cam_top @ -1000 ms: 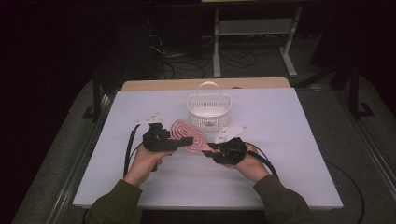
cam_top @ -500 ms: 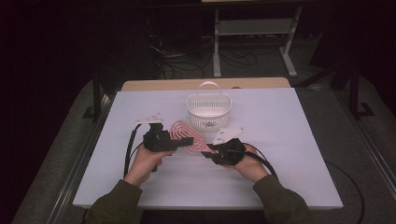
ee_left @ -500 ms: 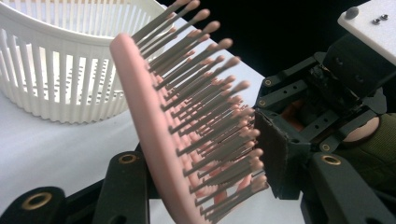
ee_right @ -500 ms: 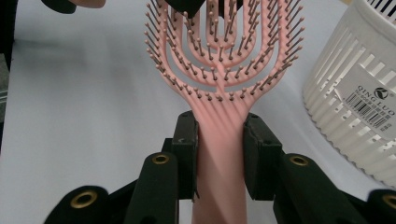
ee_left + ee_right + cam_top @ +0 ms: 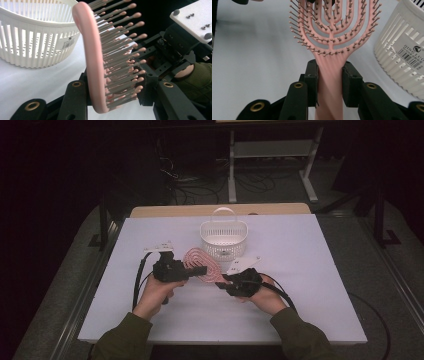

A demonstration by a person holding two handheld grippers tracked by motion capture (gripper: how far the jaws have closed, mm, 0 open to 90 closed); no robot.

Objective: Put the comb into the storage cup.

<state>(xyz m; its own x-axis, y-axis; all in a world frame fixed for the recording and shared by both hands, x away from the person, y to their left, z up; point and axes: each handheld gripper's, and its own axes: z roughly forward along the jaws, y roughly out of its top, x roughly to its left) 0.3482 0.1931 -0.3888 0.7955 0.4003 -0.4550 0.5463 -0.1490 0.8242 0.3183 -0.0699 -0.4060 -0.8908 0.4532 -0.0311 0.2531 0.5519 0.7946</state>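
Clamping the pink hairbrush [image 5: 329, 37] by its handle, the right gripper [image 5: 329, 82] holds it above the worktop [image 5: 310, 285] while the left gripper [image 5: 112, 97], jaws just closing, seemingly pinches its head, leaving the nearby white basket [image 5: 223, 240] unfilled.

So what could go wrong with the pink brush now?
The left gripper has just been closing on the head of the brush, right across the bristles, so it might bend them. The right gripper clamps the handle, so if the hands pull apart or twist, the brush could strain or slip. The basket stands close behind, and a swing might knock it.
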